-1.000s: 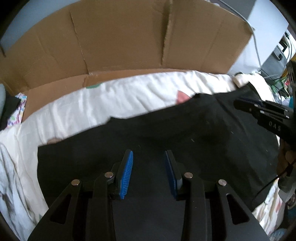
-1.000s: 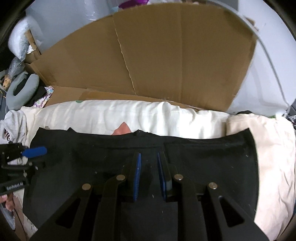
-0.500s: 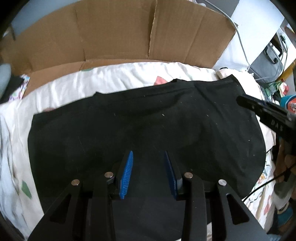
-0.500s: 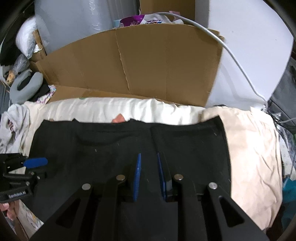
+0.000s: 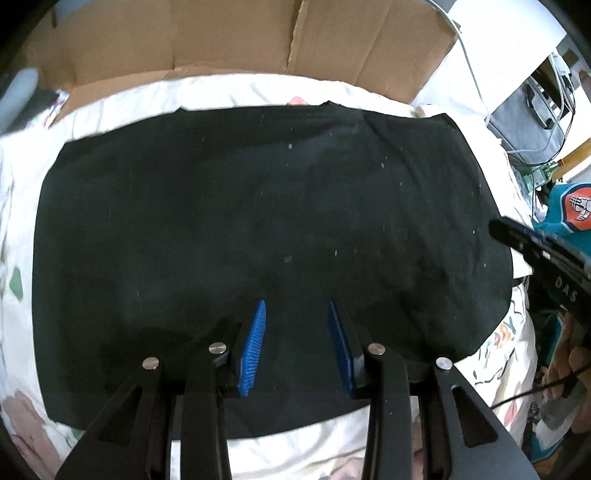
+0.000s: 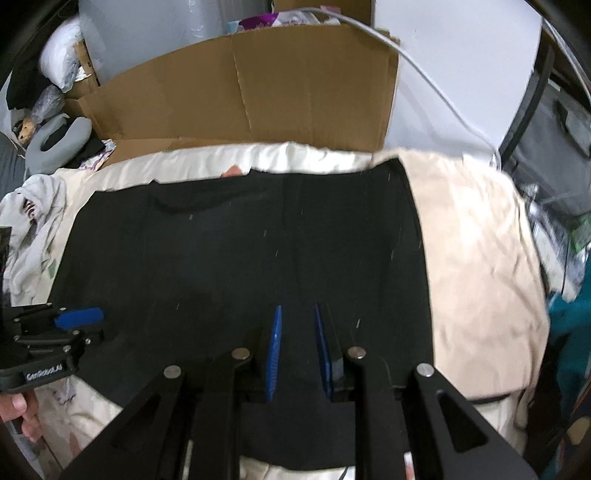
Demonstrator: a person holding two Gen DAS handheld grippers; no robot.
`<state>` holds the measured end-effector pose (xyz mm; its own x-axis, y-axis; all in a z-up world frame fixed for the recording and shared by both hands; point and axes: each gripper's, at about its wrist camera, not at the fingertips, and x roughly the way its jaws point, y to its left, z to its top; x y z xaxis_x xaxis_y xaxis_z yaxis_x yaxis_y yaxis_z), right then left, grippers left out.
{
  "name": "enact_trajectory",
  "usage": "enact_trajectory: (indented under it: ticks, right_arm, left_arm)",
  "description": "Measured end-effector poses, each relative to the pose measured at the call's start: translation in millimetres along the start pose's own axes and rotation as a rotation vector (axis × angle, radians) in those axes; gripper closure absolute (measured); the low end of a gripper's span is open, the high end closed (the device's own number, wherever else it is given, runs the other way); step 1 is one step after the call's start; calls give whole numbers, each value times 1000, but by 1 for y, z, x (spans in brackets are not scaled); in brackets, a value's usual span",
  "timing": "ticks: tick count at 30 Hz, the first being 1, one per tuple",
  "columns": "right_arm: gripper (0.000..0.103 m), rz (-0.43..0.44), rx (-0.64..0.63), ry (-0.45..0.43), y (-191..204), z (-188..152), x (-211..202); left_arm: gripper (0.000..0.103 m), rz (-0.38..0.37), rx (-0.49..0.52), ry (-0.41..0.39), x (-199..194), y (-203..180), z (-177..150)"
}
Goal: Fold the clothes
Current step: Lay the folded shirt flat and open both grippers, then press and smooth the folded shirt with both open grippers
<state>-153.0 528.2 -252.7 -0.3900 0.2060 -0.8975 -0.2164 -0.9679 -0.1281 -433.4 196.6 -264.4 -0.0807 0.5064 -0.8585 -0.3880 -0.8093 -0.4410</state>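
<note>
Black garment (image 5: 266, 221) lies spread flat on the white bedsheet (image 5: 229, 92), cardboard (image 5: 229, 33) at 12 o'clock behind it. Left gripper (image 5: 295, 347) hangs above the cloth, jaws parted, nothing between them. Right gripper (image 6: 297, 354) likewise, gap narrower, empty.

Both wrist cameras look steeply down from close above, facing the far cardboard (image 5: 236, 40); both share the black garment (image 5: 258, 206) between them.
</note>
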Motion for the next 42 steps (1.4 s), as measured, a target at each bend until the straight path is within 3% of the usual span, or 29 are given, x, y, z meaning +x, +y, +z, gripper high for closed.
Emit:
enact_trajectory:
  ticks: [5, 13, 17, 21, 28, 36, 42]
  right_arm:
    - [86, 56, 51, 46, -3, -28, 9]
    - [86, 159, 28, 83, 28, -51, 19]
    - [86, 223, -17, 98, 54, -55, 23]
    - [86, 265, -47, 119, 75, -57, 28]
    - [86, 249, -81, 190, 86, -78, 55]
    - [86, 249, -23, 139, 59, -83, 36]
    - [86, 218, 23, 106, 36, -87, 25]
  left_arm:
    - [68, -11, -28, -19, 8, 9, -22]
    - [69, -47, -94, -97, 17, 19, -52]
    - [77, -76, -60, -161, 14, 10, -65]
    - [80, -59, -58, -144, 26, 9, -74]
    - [80, -25, -55, -130, 35, 10, -94]
    - [80, -15, -63, -167, 20, 11, -102]
    - [80, -40, -11, -174, 22, -6, -101]
